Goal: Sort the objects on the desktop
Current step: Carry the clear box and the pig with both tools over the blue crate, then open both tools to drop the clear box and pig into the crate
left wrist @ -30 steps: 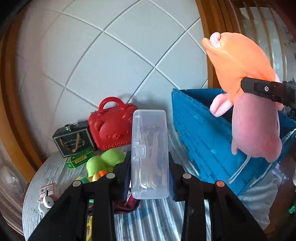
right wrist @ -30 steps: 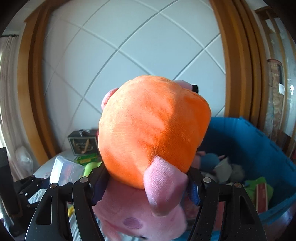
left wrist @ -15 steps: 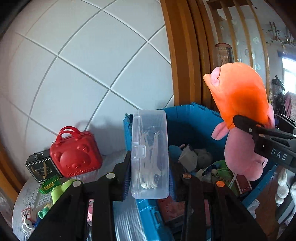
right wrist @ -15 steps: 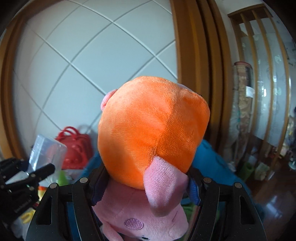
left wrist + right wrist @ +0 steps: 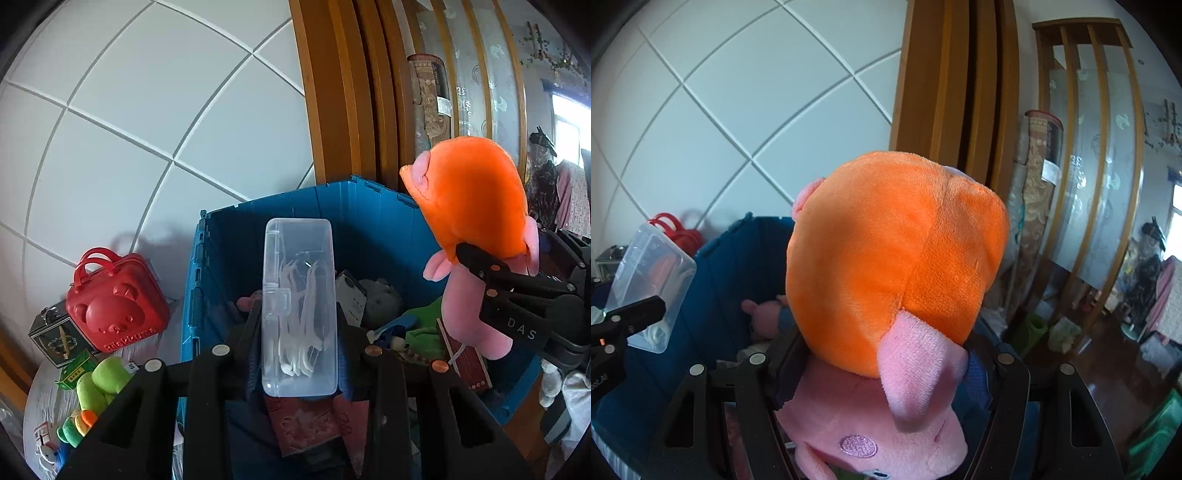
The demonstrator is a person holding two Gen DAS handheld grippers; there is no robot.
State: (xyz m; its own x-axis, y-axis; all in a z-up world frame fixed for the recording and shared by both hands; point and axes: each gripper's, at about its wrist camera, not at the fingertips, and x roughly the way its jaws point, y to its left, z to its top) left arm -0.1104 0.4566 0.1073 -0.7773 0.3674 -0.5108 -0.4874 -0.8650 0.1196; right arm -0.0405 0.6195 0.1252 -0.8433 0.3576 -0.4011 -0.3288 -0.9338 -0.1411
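1. The left gripper (image 5: pixel 299 332) has its 2 black fingers closed against the long sides of a clear rectangular plastic box of white floss picks (image 5: pixel 299 306), held upright above the open blue plastic crate (image 5: pixel 280 206).
2. The right gripper (image 5: pixel 882 354) is clamped on a pink plush pig with an orange hood (image 5: pixel 897 258), squeezing it at the neck just under the hood; the toy hangs over the crate's right side.
3. From the right wrist camera the orange hood fills the middle of the view and hides most of the crate behind it; only a blue wall and a bit of pink plush inside show at the left.
4. From the left wrist camera the clear box blocks the middle of the crate floor.
5. Around that box, the crate holds a grey soft toy (image 5: pixel 380 299), a white-and-black card (image 5: pixel 351 295), something green (image 5: pixel 421 328), a dark red booklet (image 5: pixel 465 365) leaning at the right, and a red patterned item (image 5: pixel 317 424) near the front wall.
6. Left of the crate, on the grey striped tabletop (image 5: pixel 48 398), stands a red bear-faced plastic mini suitcase (image 5: pixel 114 306), just beside a small black box (image 5: pixel 59 339).
7. In front of those sit a small green carton (image 5: pixel 75 373) and a lime-green plush toy (image 5: pixel 103 380), with smaller coloured pieces too small to identify near the table edge.
8. Behind everything is a white panelled wall (image 5: pixel 147 110) and a wooden door frame (image 5: pixel 332 92).
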